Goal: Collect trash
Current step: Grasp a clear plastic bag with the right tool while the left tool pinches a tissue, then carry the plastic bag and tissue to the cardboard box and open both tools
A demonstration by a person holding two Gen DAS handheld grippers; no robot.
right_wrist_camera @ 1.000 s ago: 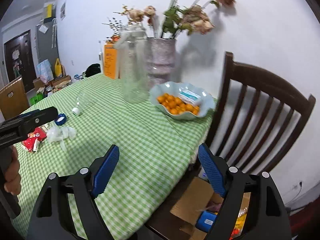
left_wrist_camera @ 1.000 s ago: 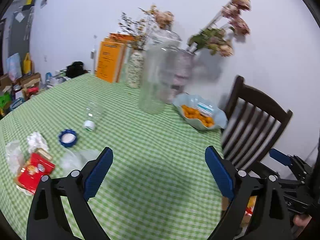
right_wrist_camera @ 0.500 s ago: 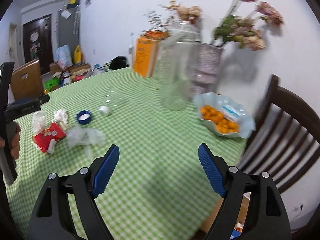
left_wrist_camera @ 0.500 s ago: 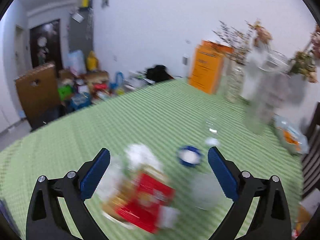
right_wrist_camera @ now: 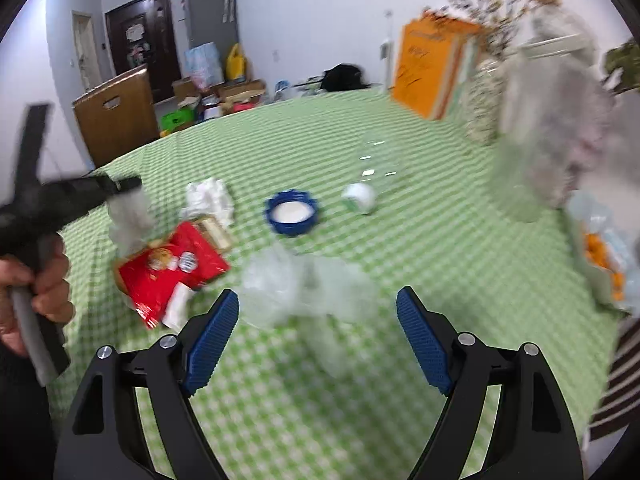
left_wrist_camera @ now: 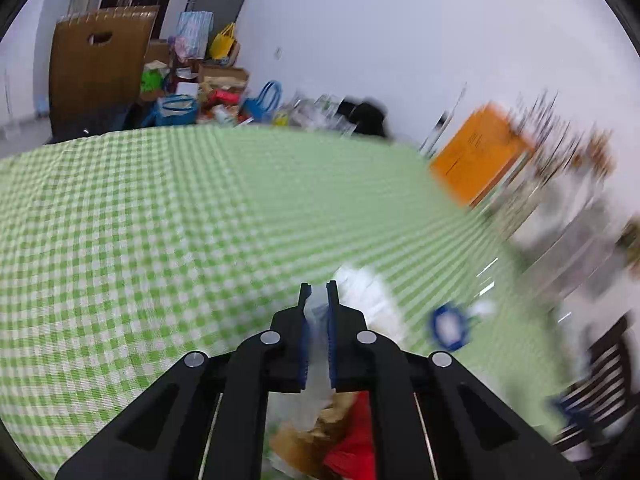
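Note:
My left gripper (left_wrist_camera: 318,292) has its jaws closing, and the pads press a strip of clear plastic wrapper (left_wrist_camera: 318,344). Below it lie a red snack packet (left_wrist_camera: 352,440) and a crumpled white tissue (left_wrist_camera: 368,292). In the right wrist view the left gripper (right_wrist_camera: 130,184) holds that wrapper (right_wrist_camera: 128,216) just above the red packet (right_wrist_camera: 172,268). My right gripper (right_wrist_camera: 318,334) stands open, low over the green checked tablecloth (right_wrist_camera: 360,400), with a crumpled clear plastic bag (right_wrist_camera: 300,284) just beyond its fingers. A blue cap (right_wrist_camera: 292,212), a tissue (right_wrist_camera: 210,200) and a toppled clear bottle with a white cap (right_wrist_camera: 360,198) lie farther back.
A tall glass jar (right_wrist_camera: 540,140), vases and an orange box (right_wrist_camera: 432,64) stand at the back right. A bowl of oranges (right_wrist_camera: 600,256) sits at the right edge beside a dark chair (right_wrist_camera: 624,380). A person's hand (right_wrist_camera: 44,288) grips the left tool.
Both grippers swung left across the table and sank toward the trash pile. The left gripper went from wide open to shut on the clear wrapper. The right stayed open.

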